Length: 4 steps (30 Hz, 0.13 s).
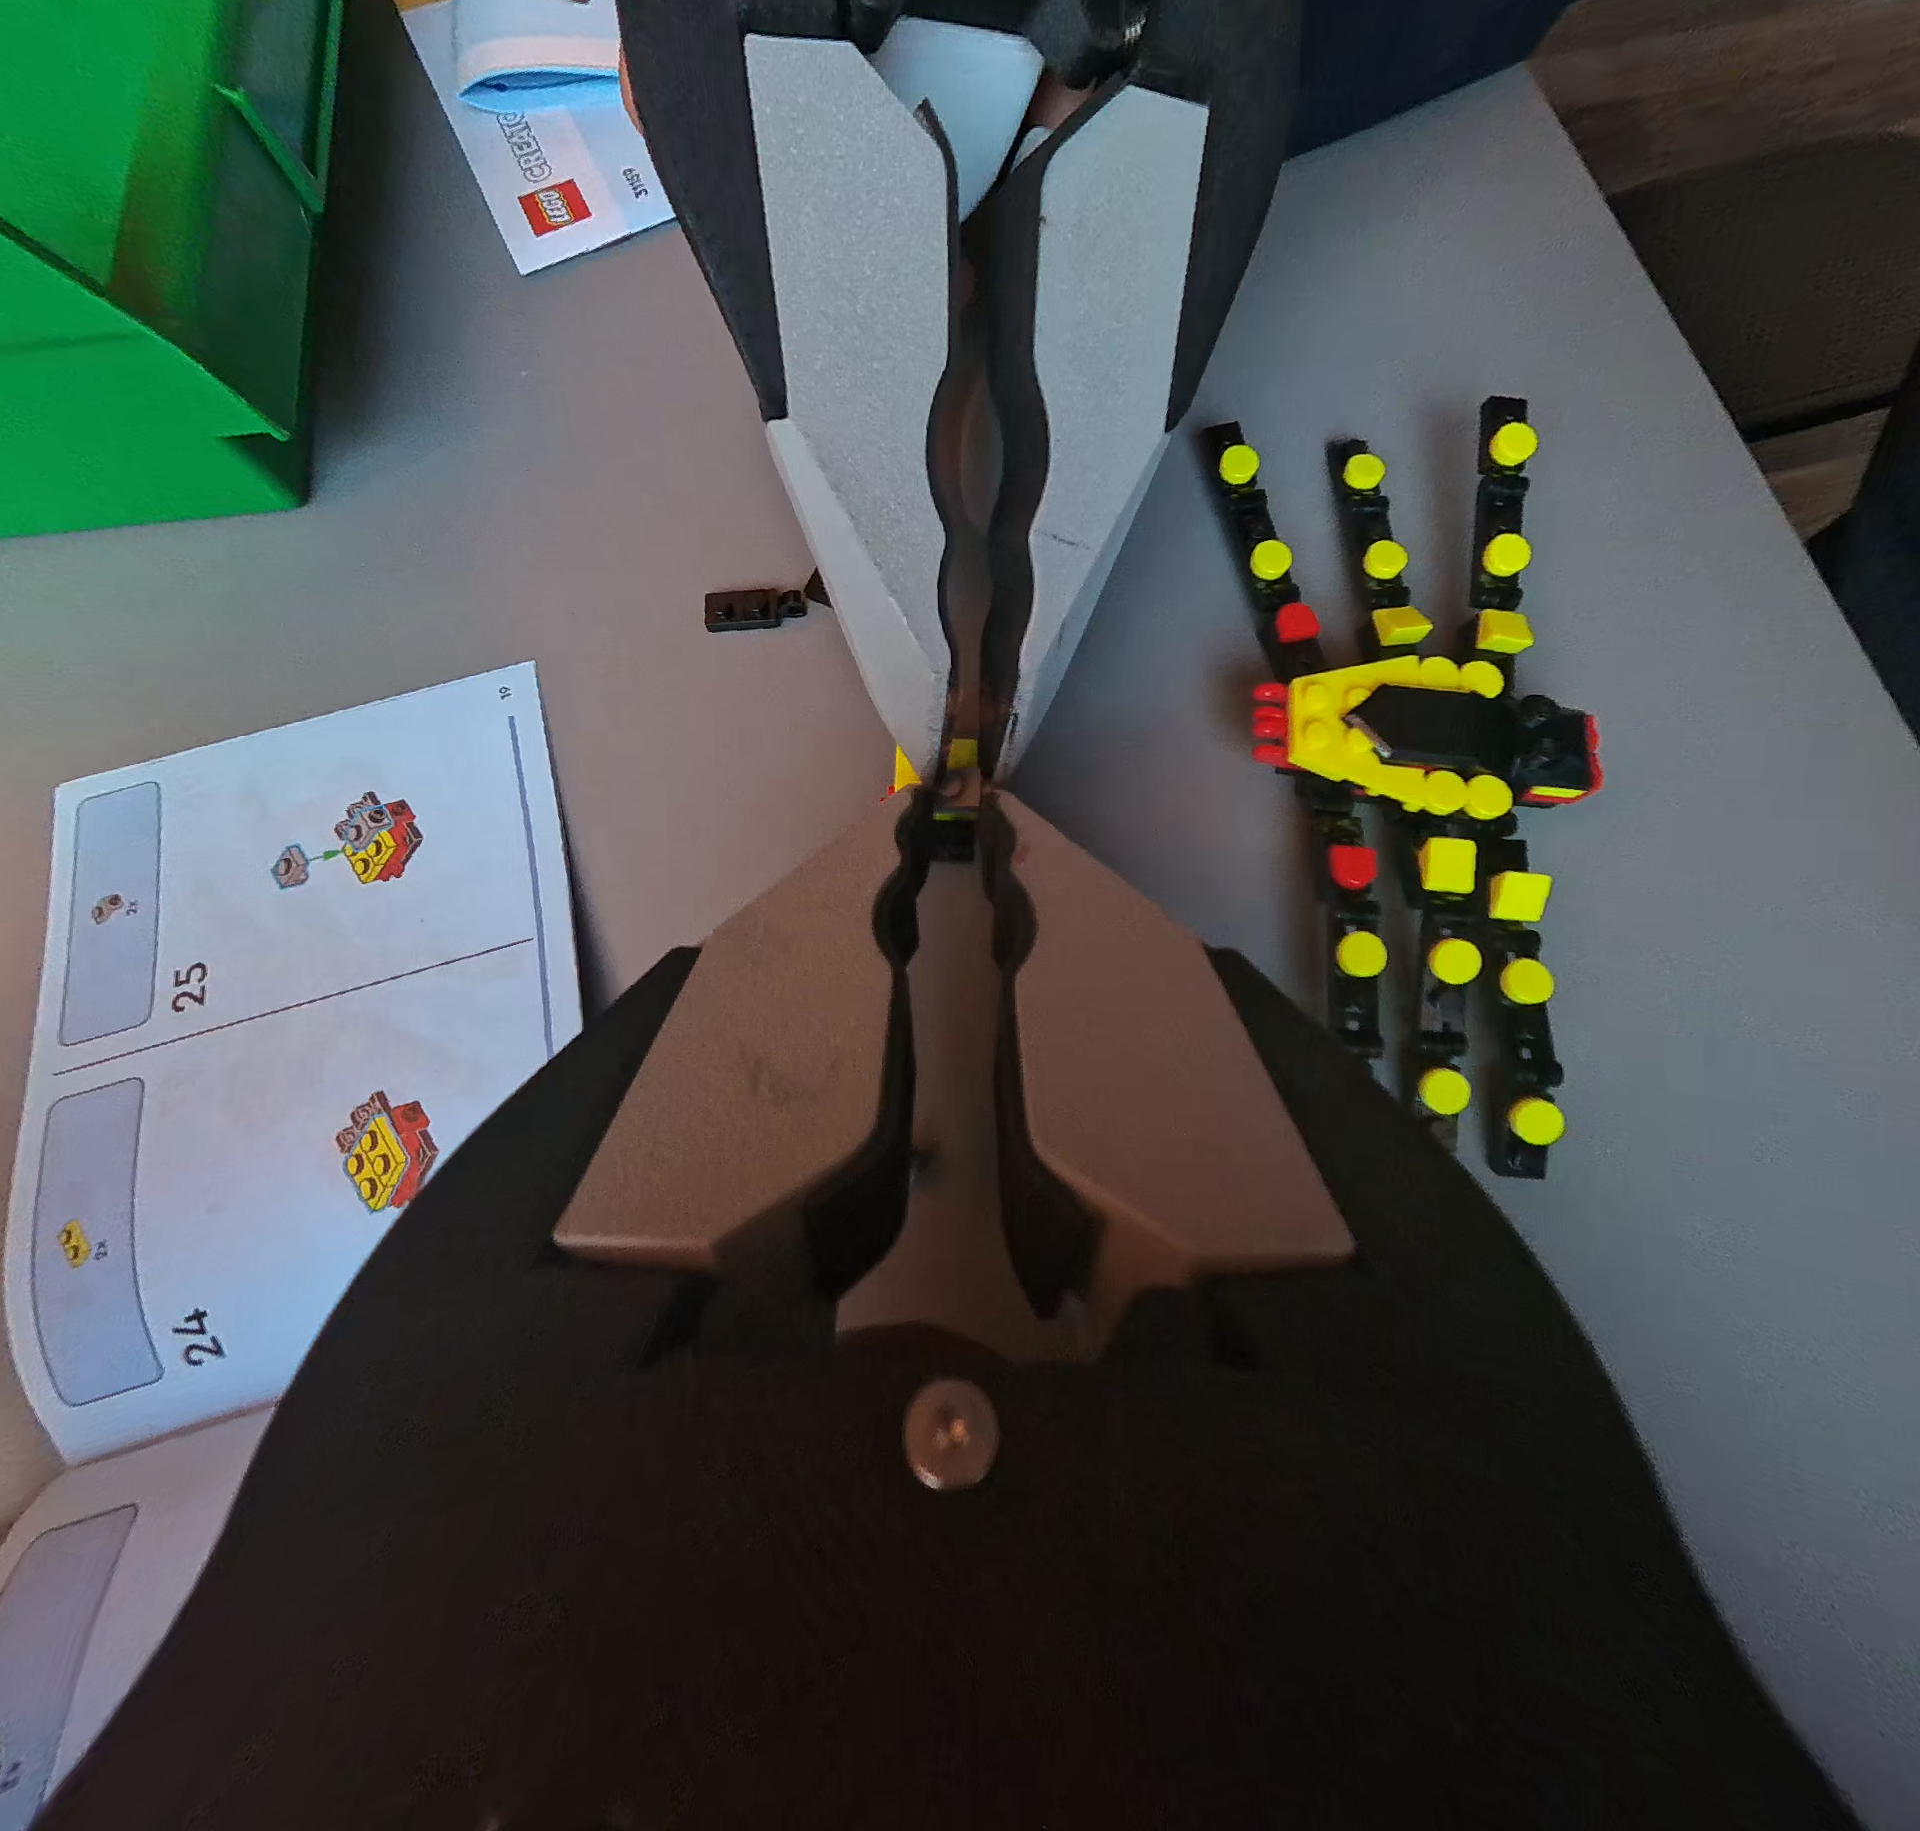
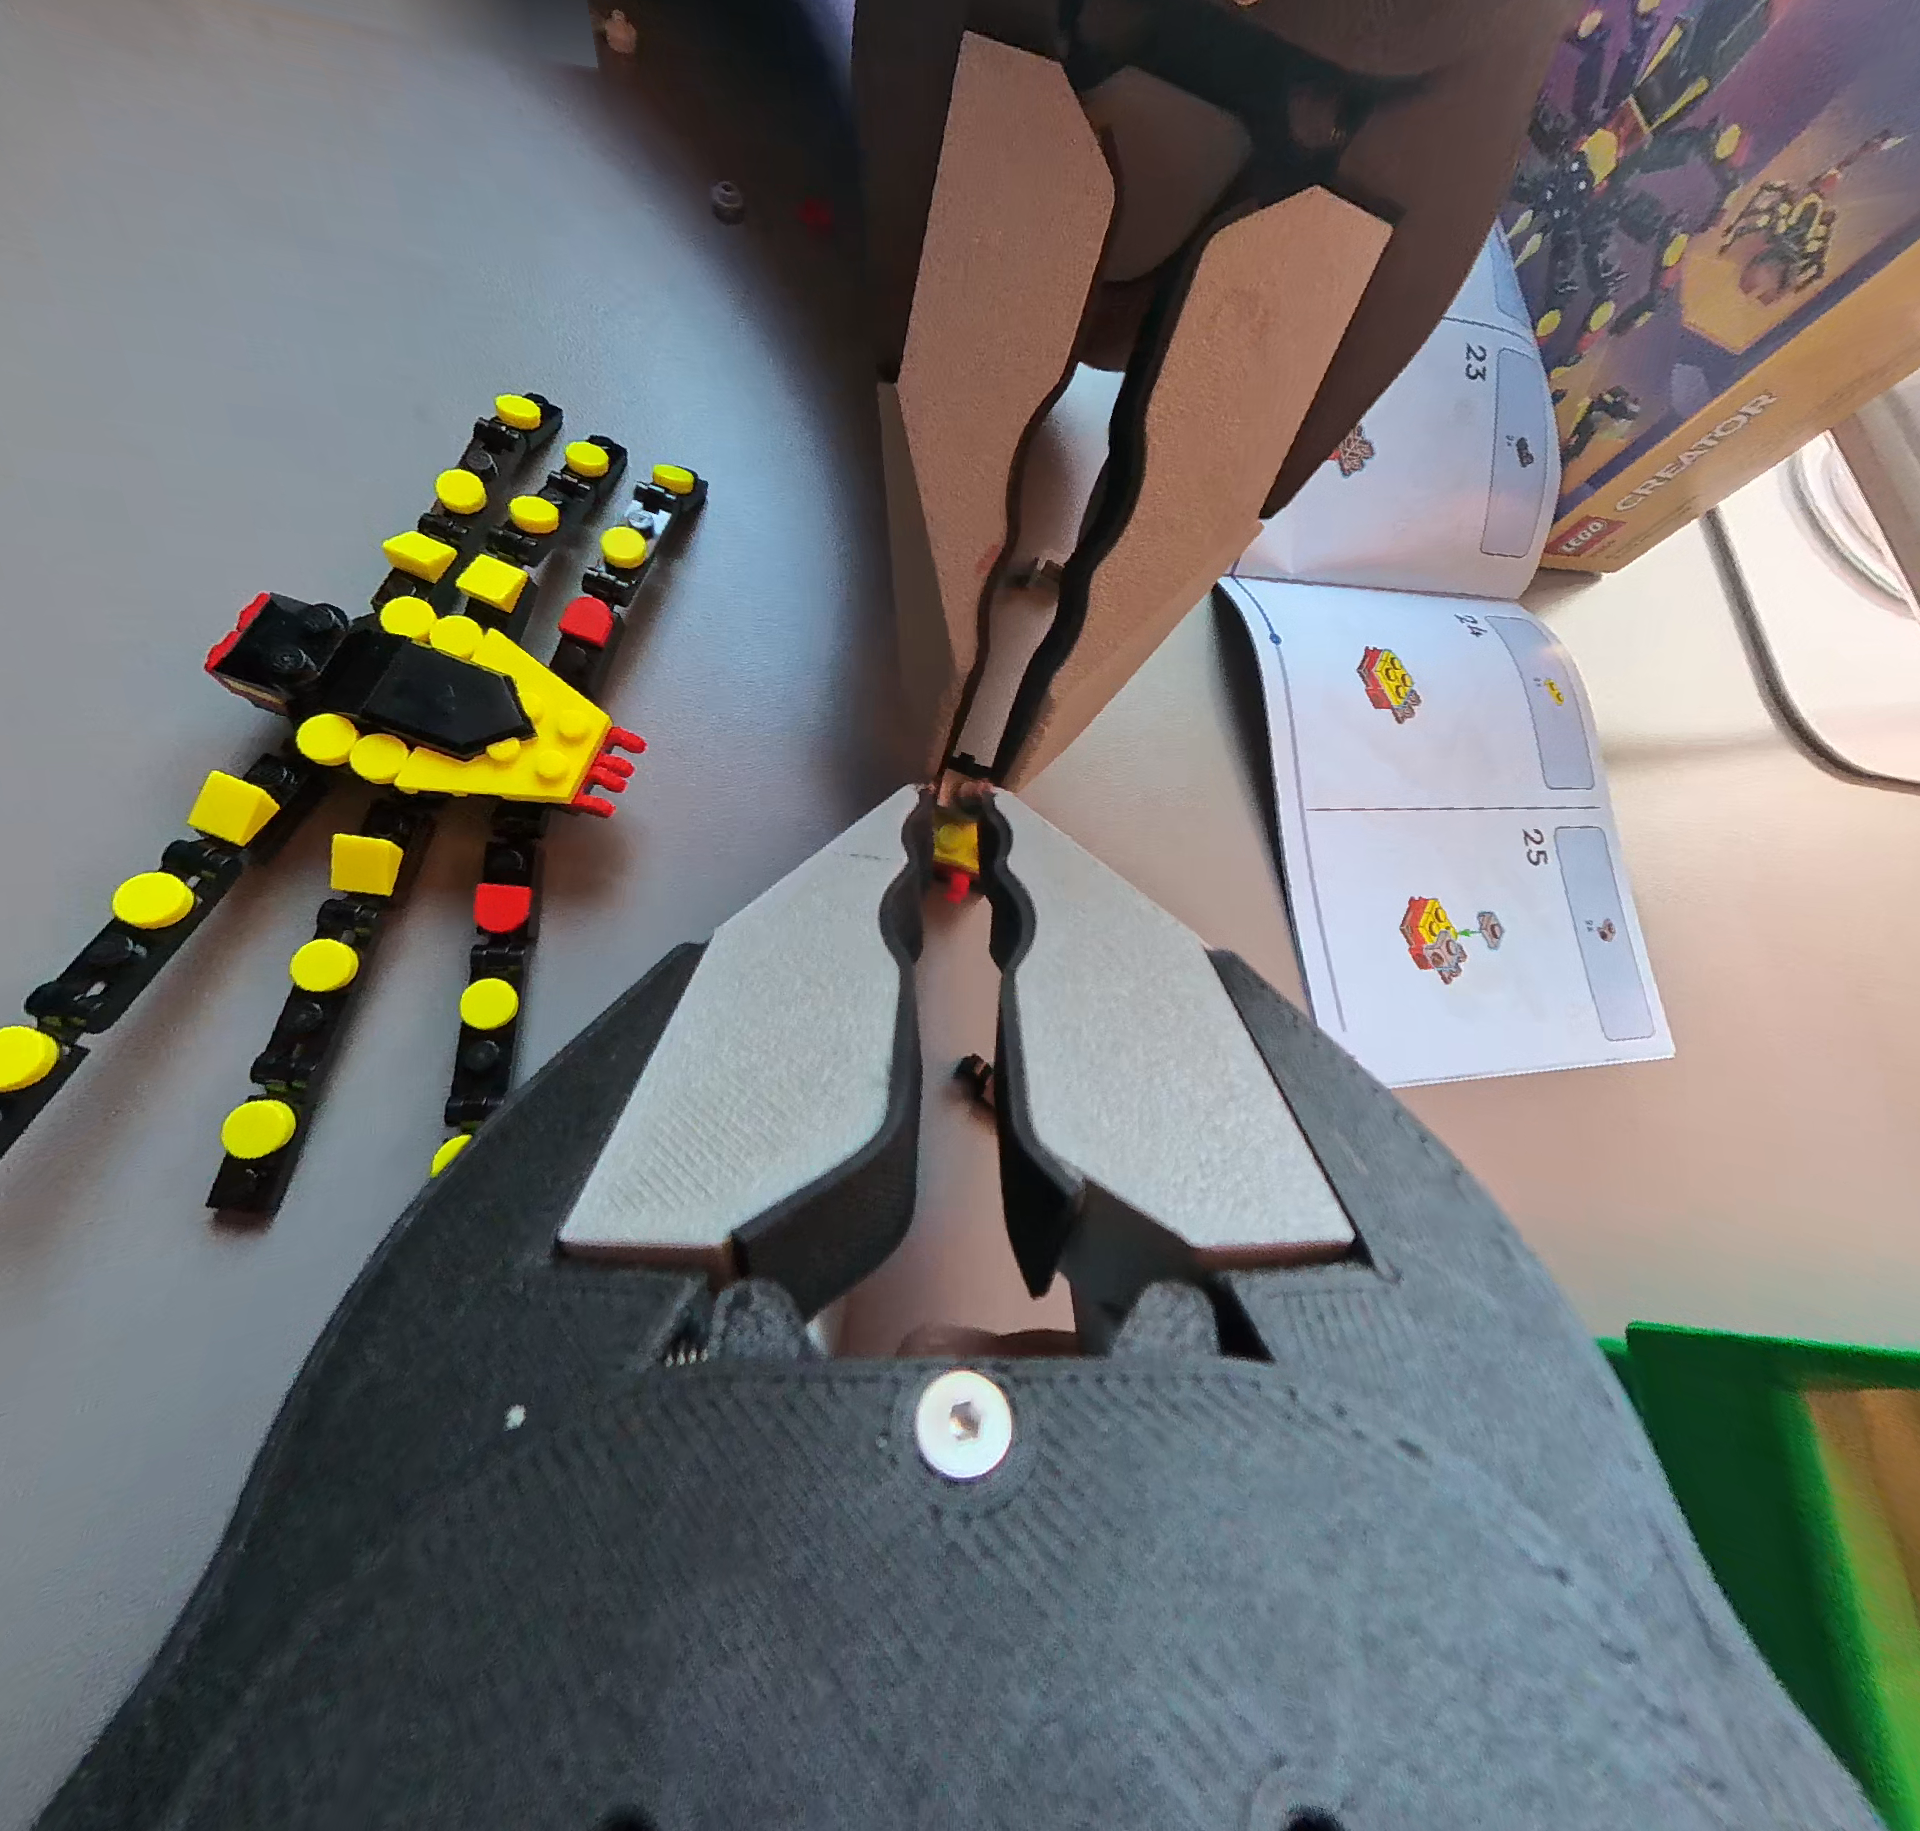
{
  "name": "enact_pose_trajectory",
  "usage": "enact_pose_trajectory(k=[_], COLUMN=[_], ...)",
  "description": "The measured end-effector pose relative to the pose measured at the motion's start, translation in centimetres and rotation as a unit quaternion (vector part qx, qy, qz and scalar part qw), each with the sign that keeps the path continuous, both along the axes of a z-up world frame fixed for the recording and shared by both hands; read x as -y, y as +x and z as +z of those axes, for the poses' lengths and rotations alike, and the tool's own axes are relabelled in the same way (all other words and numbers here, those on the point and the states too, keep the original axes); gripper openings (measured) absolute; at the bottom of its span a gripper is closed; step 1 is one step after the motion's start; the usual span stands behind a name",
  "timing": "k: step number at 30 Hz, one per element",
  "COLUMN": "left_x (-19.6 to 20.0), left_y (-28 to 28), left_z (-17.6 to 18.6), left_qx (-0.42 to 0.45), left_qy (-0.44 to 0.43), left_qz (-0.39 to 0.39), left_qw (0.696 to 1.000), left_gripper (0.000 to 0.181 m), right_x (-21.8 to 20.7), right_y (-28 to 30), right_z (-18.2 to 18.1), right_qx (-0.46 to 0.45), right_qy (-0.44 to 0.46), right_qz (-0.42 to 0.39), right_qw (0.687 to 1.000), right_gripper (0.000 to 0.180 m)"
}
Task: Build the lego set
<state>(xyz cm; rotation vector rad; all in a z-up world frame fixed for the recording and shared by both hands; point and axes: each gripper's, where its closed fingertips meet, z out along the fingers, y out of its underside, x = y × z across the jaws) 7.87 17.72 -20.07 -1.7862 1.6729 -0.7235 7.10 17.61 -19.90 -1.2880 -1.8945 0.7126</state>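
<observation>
Tip to tip above the grey table (image 1: 644, 451), our left gripper (image 1: 951, 825) pinches a small black piece, our right gripper (image 2: 956, 836) a yellow-and-red assembly (image 2: 954, 846); the built spider (image 1: 1423, 742) lies alongside

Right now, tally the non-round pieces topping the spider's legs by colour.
red half-round tiles: 2
yellow slope pieces: 4
Total: 6
</observation>
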Motion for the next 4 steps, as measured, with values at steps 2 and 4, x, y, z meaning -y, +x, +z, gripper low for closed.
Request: enact_pose_trajectory(k=[2,4], left_x=[0.01,0.03], left_y=[0.00,0.00], left_z=[-0.01,-0.03], left_qx=[-0.006,-0.013], left_qy=[0.021,0.042], left_qz=[-0.004,-0.006], left_qw=[1.000,0.999], left_gripper=[0.006,0.005], right_x=[-0.01,0.00], right_y=[0.03,0.05], right_z=[-0.03,-0.07], right_qx=[-0.001,0.003], right_qy=[0.029,0.059], right_qz=[0.001,-0.001], right_qw=[1.000,0.998], right_gripper=[0.004,0.004])
